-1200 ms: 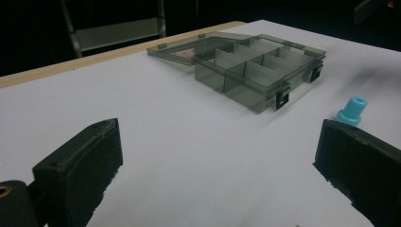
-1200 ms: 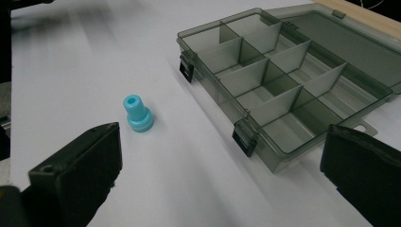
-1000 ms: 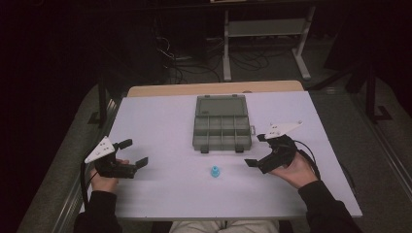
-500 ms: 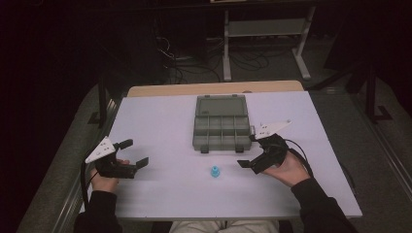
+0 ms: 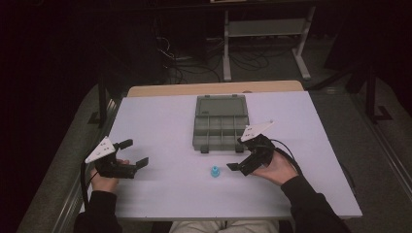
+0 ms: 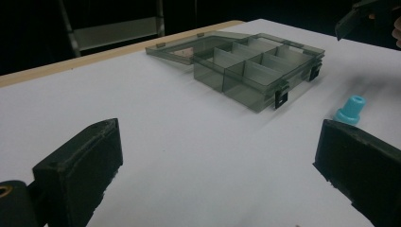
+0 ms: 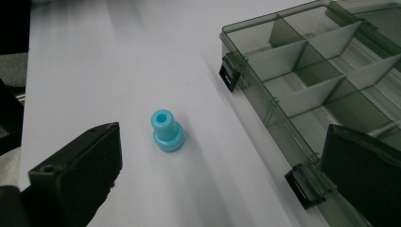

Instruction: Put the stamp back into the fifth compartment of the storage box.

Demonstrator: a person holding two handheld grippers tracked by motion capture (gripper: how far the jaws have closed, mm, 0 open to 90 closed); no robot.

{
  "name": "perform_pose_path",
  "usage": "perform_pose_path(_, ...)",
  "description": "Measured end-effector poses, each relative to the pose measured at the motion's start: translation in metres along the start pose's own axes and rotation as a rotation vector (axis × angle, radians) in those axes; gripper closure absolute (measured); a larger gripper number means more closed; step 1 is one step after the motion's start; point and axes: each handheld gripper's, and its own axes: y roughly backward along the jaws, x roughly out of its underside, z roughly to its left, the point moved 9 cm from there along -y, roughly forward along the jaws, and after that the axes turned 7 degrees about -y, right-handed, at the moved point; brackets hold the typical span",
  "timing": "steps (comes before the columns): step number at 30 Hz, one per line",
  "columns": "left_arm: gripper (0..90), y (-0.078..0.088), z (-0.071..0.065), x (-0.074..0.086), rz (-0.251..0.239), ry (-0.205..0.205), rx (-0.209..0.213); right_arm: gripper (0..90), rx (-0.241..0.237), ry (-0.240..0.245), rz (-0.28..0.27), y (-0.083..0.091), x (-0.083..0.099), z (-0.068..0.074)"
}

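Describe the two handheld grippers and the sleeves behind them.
Both the left gripper and the right gripper are black, with two blocky jaws and a pale three-cornered plate on top. A black cable trails from each. The person's sleeves are dark.

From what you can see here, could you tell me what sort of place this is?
Probably a lab or workshop recording bench: a white table stands in a dark room, loose cables lie on the floor, and a metal stand is behind.

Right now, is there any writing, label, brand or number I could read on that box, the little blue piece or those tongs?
None: no readable text anywhere.
The smoky grey clear plastic compartment box, small light blue plastic stepped bushing, white tabletop and black tongs, left and right, all show plain, unmarked surfaces.
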Motion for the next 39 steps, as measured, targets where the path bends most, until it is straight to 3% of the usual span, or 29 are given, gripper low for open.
perform_pose_path(22,1.5,0.0,0.0,0.0,-0.002,-0.002,0.002,0.0,-0.094,0.048,0.071,-0.036,-0.005,0.021)
perform_pose_path(31,1.5,0.0,0.0,0.0,-0.002,-0.001,0.003,0.0,-0.091,0.061,0.094,-0.044,-0.004,0.023)
perform_pose_path(39,1.5,0.0,0.0,0.0,-0.001,0.0,0.003,12.0,-0.105,0.079,0.132,-0.05,0.0,0.027)
